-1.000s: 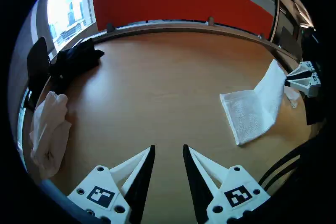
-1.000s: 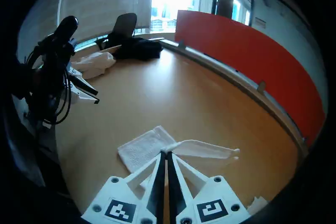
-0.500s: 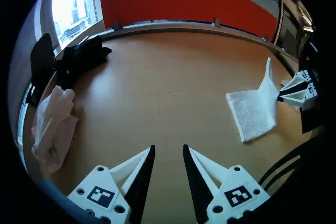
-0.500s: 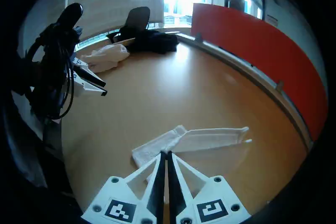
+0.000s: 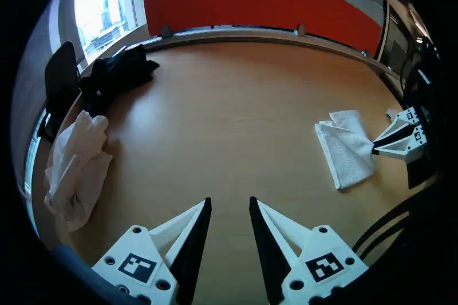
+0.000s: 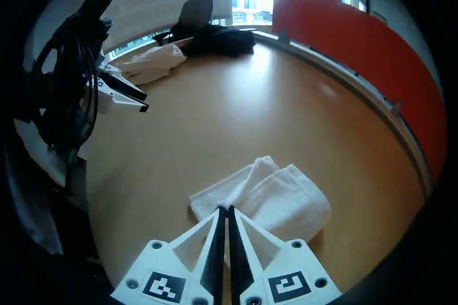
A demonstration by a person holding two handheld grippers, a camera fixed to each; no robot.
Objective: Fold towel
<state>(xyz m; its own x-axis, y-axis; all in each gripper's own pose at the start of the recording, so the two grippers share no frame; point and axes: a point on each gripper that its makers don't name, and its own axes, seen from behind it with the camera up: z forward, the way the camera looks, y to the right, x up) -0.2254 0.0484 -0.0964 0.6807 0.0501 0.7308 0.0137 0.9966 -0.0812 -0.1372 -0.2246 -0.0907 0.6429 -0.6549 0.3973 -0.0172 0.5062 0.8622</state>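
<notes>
Pinching: right gripper [image 6: 225,209], jaws closed on towel [image 6: 275,196] edge
towel: folded, flat on table [image 6: 229,105]
left gripper [image 5: 229,199]: jaws open, empty, well apart from towel

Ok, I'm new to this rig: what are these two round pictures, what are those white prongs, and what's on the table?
There is no robot arm here. A person carries a pair of two-finger tongs in each hand, and a fisheye camera rides on each pair. The left gripper view looks along the left tongs, which are open and empty over the wooden table. The right gripper view looks along the right tongs, which are closed on the edge of a white towel lying folded on the table. Farther off lie a crumpled white cloth and a black bundle. A red partition stands along the table's far edge.
</notes>
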